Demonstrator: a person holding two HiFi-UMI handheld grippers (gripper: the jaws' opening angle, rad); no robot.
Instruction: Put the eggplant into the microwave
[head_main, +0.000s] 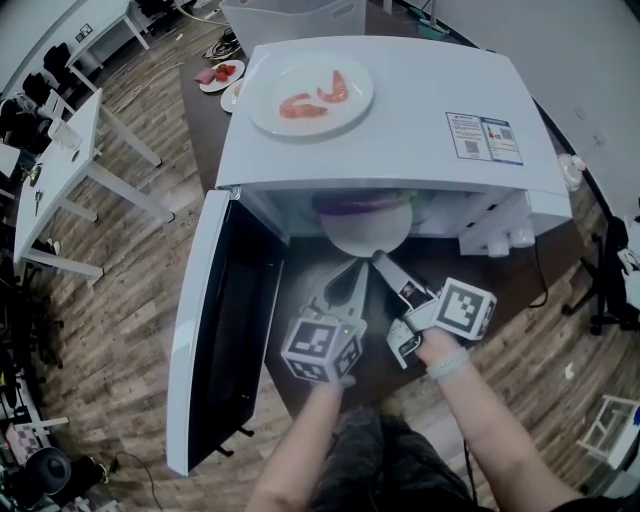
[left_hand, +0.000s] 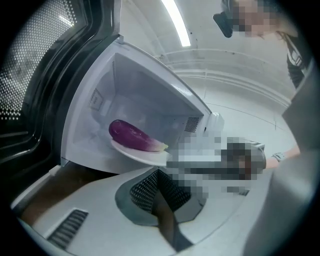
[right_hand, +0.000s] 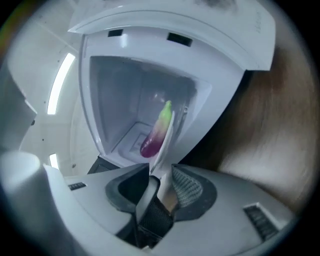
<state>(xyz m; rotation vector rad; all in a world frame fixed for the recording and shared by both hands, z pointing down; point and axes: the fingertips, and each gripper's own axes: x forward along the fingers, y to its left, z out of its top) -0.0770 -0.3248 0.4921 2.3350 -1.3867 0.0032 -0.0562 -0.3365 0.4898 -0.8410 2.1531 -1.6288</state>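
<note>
**Eggplant on its plate in the microwave mouth, right jaws loose around the rim**

The right gripper (right_hand: 161, 172) has its jaws apart. The near rim of a white plate (right_hand: 163, 147) stands between them, and the pads do not pinch it. The left gripper (left_hand: 157, 172) has its jaws brought together with nothing between them. In its own view its tips sit just below that same rim; whether they touch it cannot be told. In the head view the two grippers lie side by side at lower centre, both pointing up the frame toward the plate.

On the plate lies the eggplant (left_hand: 131, 135), purple and fading to a pale green end. Plate and eggplant sit in the open cavity of the microwave (head_main: 400, 110). The eggplant is under the roof, and the plate's near edge sticks out past the opening toward the grippers.

The microwave door (head_main: 205, 330) stands wide open at the left of the head view, over a dark brown table (head_main: 300, 275). On the microwave's top, toward the upper centre of the frame, rests a second plate (head_main: 355, 112) with two pink shrimp (head_main: 300, 105). A blue-and-white label (head_main: 485, 138) is stuck further right. At the upper left, small plates of red food (head_main: 222, 73) lie behind the microwave. White desks (head_main: 75, 140) stand on the wooden floor at the far left.
</note>
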